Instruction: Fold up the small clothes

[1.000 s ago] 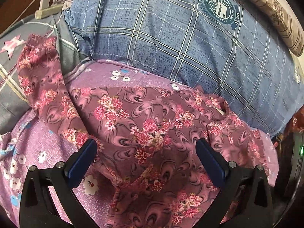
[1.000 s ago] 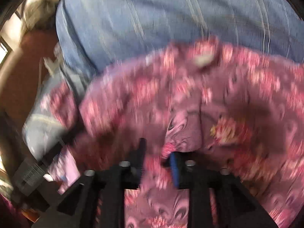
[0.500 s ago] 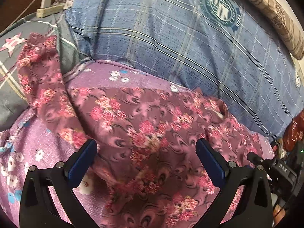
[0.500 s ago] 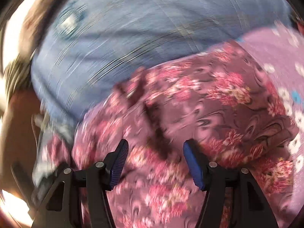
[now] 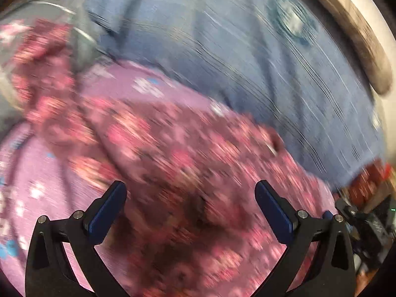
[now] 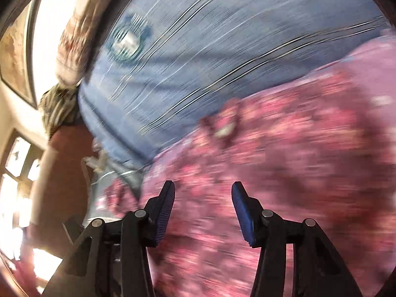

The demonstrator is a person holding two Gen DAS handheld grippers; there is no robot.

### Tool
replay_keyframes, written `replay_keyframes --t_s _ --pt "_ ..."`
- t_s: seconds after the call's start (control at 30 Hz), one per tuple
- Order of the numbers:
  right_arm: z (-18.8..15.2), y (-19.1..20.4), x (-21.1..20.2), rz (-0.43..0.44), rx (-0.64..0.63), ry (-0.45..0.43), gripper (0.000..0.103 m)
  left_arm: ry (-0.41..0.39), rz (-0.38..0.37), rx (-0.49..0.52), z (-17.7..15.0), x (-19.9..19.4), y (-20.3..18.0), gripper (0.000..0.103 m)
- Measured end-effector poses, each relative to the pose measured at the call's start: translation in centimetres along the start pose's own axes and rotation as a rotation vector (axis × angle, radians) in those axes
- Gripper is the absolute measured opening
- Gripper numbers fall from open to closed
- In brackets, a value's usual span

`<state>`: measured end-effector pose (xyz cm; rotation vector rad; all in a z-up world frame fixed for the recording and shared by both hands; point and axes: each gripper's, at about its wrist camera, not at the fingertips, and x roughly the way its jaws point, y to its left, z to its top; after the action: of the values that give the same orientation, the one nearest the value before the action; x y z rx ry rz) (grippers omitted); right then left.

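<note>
Both the left hand-held gripper (image 5: pixel 190 193) and right hand-held gripper (image 6: pixel 203 195) hang wide and empty over the floral garment (image 5: pixel 178 153), which spreads sideways before the blue pillow (image 5: pixel 247 57).

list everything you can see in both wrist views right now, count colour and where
floral garment: 1, maroon with pink flowers, spread on the bed ahead of both tongs
purple sheet: 1, lilac with small white flowers, under the garment
blue checked pillow: 1, blue with pale lines and a round badge, behind the garment
grey cloth: 1, grey, far left of the left view, too blurred to say more
striped bolster: 1, beige and brown, beyond the pillow
window: 1, bright, left edge of the right view
dark clutter: count unclear, black and red, right edge of the left view
left tongs: 1, black with blue pads, wide open above the garment
right tongs: 1, black with blue pads, open above the garment
</note>
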<state>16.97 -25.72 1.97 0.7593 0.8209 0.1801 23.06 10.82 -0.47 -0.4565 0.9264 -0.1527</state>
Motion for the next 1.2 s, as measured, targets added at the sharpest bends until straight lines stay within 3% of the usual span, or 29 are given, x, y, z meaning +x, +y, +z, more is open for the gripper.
replay_keyframes --t_s 0.1,0.23,0.33,0.47,0.53,0.57,0.6,0.63,0.67,0.77,0.83,0.9,0.93,1.0,1.07,1.1,1.2 --pt "-0.3 -5.5 -4.7 -0.059 0.105 -0.078 0.051 0.138 -0.123 0.040 -1.6 1.3 -2.1 0.103" --pt "-0.8 -11.1 -7.8 -0.050 0.274 -0.122 0.051 0.276 -0.141 0.079 -3.7 3.9 -4.8 0.103" --pt "-0.7 -12.5 -7.1 0.027 0.332 -0.102 0.051 0.279 -0.076 0.096 -4.2 5.4 -5.6 0.103" --pt "-0.2 -13.0 -3.9 0.137 0.360 -0.065 0.051 0.168 -0.025 0.067 -3.1 6.3 -5.9 0.101" --pt "0.0 -13.5 -2.1 0.136 0.413 -0.043 0.051 0.110 0.000 0.046 -2.5 6.7 -5.6 0.080" --pt "0.0 -13.9 -1.6 0.139 0.438 -0.042 0.051 0.084 0.032 0.059 -2.0 7.1 -5.6 0.052" --pt "0.1 -14.1 -1.3 0.134 0.463 -0.051 0.043 0.070 0.066 0.075 -1.7 7.4 -5.5 0.022" --pt "0.5 -14.2 -1.3 0.119 0.470 -0.063 0.026 0.062 0.088 0.082 -1.4 7.5 -5.1 0.014" --pt "1.3 -13.9 -1.7 0.109 0.437 -0.083 0.009 0.054 0.059 0.057 -1.0 7.4 -4.6 0.008" --pt "3.6 -10.4 -4.5 0.106 0.228 -0.205 0.004 0.026 0.023 0.000 -0.2 6.3 -3.4 0.007" --pt "4.1 -8.8 -4.7 0.036 0.121 -0.188 0.005 0.038 0.042 0.011 -0.3 6.6 -3.2 0.007" --pt "3.7 -8.4 -3.4 -0.123 0.065 -0.066 0.010 0.071 0.072 0.020 -0.4 7.4 -2.9 0.008" --pt "3.2 -8.7 -3.2 -0.150 0.061 -0.028 0.010 0.075 0.075 0.024 -0.4 7.8 -3.1 0.009" --pt "1.8 -9.6 -4.8 -0.139 0.064 -0.035 0.012 0.070 0.078 0.038 -0.4 7.4 -3.2 0.011" --pt "0.5 -10.6 -6.9 -0.150 0.052 -0.074 0.030 0.072 0.075 0.040 -0.5 7.0 -3.0 0.013" --pt "0.0 -11.1 -7.6 -0.180 0.046 -0.077 0.048 0.073 0.075 0.042 -0.5 7.0 -2.9 0.014" --pt "-1.6 -12.9 -8.2 -0.219 0.044 -0.036 0.052 0.074 0.074 0.043 -0.6 6.7 -2.9 0.016"
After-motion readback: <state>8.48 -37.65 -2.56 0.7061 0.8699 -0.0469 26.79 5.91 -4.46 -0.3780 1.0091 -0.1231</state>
